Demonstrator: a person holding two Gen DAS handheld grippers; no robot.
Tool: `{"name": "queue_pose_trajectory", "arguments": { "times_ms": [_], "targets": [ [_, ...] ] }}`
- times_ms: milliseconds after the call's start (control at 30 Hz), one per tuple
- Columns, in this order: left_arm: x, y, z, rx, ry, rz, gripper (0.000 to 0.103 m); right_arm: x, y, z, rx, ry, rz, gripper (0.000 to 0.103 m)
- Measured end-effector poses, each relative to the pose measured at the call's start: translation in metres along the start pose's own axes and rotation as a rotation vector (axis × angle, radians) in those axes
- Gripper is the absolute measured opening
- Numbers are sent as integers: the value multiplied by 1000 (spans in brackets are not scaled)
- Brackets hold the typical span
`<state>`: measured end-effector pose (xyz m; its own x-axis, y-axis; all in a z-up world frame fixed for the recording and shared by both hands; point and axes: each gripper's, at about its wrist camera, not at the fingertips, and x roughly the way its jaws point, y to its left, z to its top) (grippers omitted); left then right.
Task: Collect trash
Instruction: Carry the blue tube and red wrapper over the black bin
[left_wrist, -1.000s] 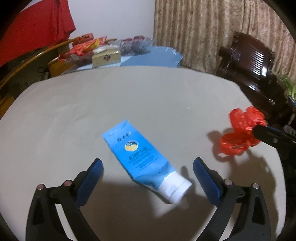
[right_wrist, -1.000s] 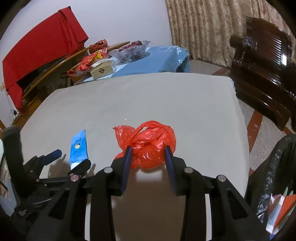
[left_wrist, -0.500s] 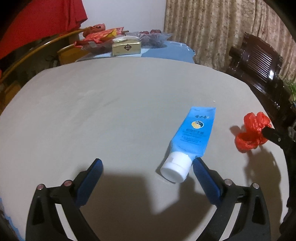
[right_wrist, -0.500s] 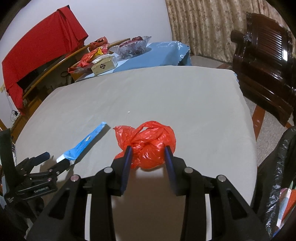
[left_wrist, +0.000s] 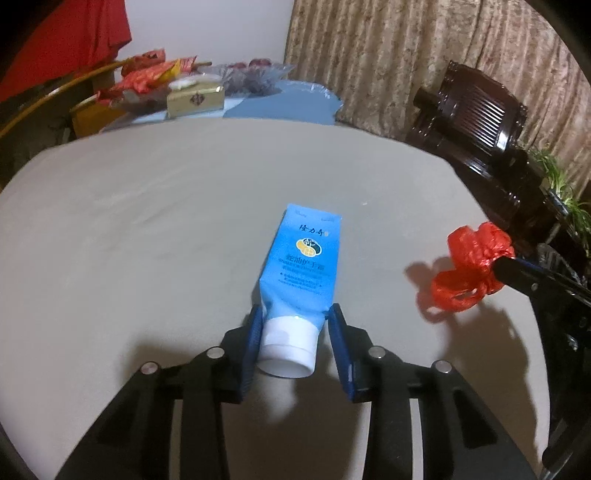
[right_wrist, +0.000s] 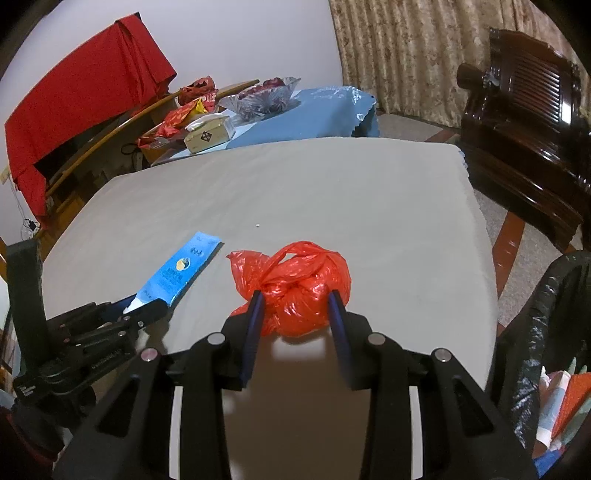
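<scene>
Both tongs grip trash: left (left_wrist: 295, 325) tube (left_wrist: 301, 266), right (right_wrist: 295, 306) bag (right_wrist: 299, 291).

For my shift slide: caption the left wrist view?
Left gripper clamps blue tube at its cap; red bag beside.

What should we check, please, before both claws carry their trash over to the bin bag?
1. Left claw closed on the blue tube at its white cap end, jaws having just been closing: ok.
2. Tube clear of the table: cannot tell.
3. Right claw clamped on the red plastic bag: ok.
4. Red bag's loose handles free of the tube: ok, a gap shows between them.
5. Black bin bag open at the table's right edge: ok, items show inside.
6. Path to the bin unobstructed: cannot tell.
</scene>
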<state>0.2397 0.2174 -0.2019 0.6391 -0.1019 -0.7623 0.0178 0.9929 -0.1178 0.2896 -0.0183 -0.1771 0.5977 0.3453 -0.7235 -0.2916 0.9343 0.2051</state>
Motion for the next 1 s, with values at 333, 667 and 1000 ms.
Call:
{"name": "queue_pose_trajectory", "arguments": {
  "times_ms": [333, 667, 1000],
  "targets": [
    [-47, -22, 18, -6, -100, -14, 35, -41, -1, 6, 7, -49, 5, 34],
    [-82, -49, 30, 8, -146, -66, 35, -94, -2, 8, -24, -114, 8, 14],
    [-76, -53, 14, 3, -128, -36, 35, -73, -12, -10, -19, -52, -12, 44]
  ]
}}
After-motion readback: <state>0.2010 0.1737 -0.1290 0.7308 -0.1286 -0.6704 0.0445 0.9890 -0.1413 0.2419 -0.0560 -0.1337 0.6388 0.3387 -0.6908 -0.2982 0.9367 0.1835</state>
